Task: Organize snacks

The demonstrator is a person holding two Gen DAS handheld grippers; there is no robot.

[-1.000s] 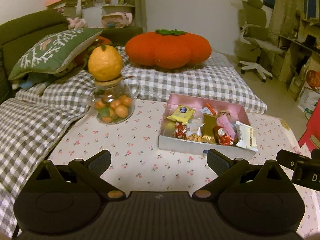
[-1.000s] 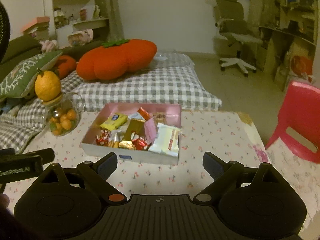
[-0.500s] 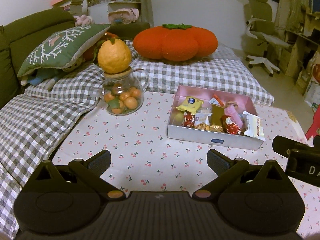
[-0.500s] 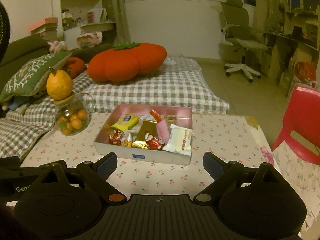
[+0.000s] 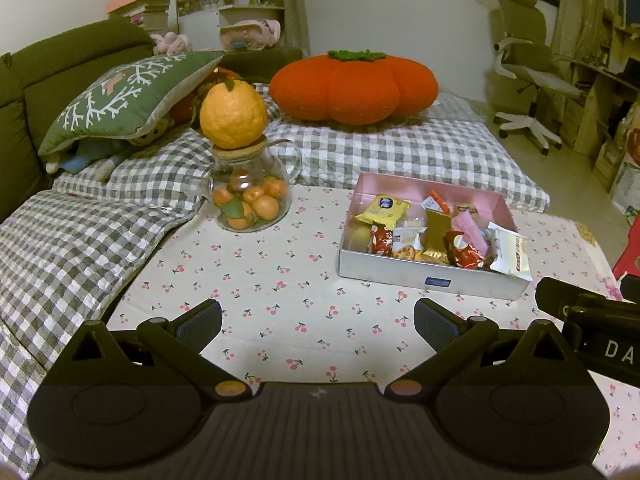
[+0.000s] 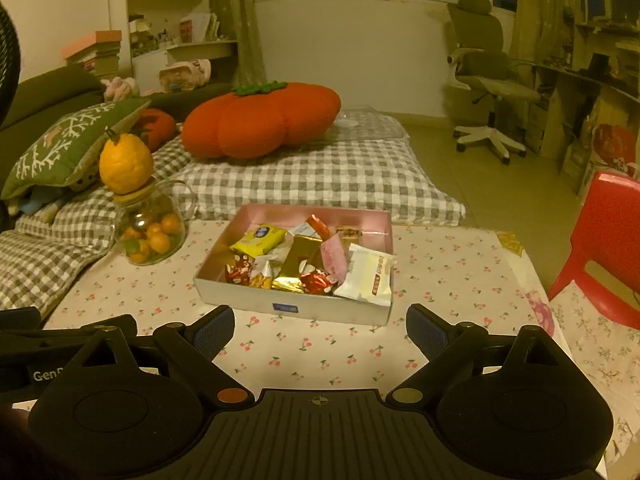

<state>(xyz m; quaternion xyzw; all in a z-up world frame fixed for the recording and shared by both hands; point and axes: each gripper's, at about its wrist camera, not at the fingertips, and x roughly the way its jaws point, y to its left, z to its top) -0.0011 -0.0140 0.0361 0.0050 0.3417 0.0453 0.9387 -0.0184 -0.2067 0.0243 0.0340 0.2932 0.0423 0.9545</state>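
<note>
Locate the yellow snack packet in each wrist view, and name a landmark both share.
Left wrist: yellow snack packet right of centre, in the snack box's far-left corner.
Right wrist: yellow snack packet left of centre, same corner of the box.
Shared landmark: glass jar topped by an orange fruit.

left gripper (image 5: 318,322): our black fingers, blue ribbed pads, orange pivot dots | right gripper (image 6: 320,326): same, white "GenR" lettering alongside
</note>
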